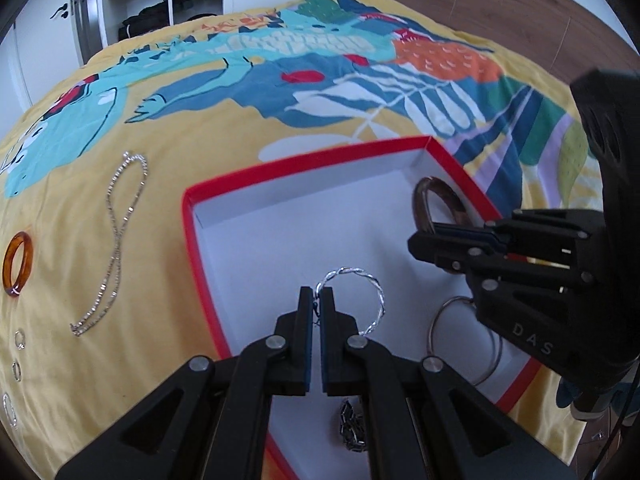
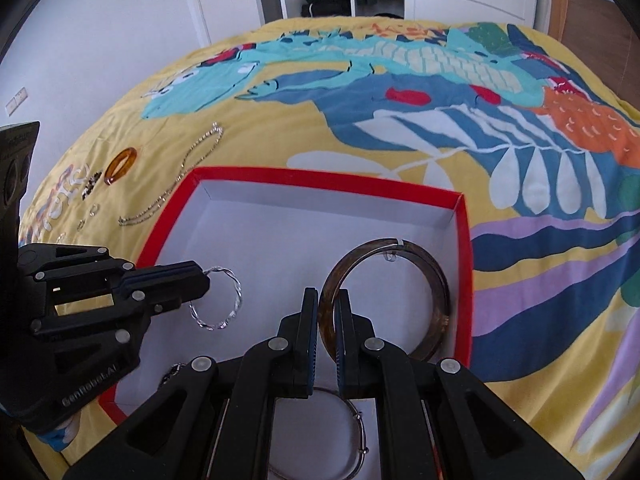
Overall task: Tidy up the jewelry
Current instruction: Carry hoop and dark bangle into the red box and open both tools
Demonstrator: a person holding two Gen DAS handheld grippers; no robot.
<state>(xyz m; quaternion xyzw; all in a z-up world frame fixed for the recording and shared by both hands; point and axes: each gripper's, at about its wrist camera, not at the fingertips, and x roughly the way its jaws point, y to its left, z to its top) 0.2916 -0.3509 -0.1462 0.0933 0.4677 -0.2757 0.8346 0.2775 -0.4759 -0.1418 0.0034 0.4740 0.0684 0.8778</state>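
Observation:
A red box [image 1: 200, 196] [image 2: 320, 181] with a white inside lies on the bedspread. My left gripper [image 1: 317, 294] [image 2: 206, 276] is shut on a twisted silver bangle [image 1: 374, 288] [image 2: 236, 292], holding it over the box floor. My right gripper [image 2: 329, 298] [image 1: 420, 236] is shut on a brown tortoiseshell bangle [image 2: 436, 280] [image 1: 424, 192], near the box's right wall. A thin silver bangle [image 1: 436, 320] [image 2: 360, 432] and a dark chain [image 1: 352, 424] lie inside the box near its front.
On the yellow patterned bedspread left of the box lie a long silver chain [image 1: 120, 236] [image 2: 188, 176], an amber ring-shaped bangle [image 1: 18, 262] [image 2: 120, 165] and several small rings [image 1: 18, 368]. A wardrobe and a wooden headboard stand beyond the bed.

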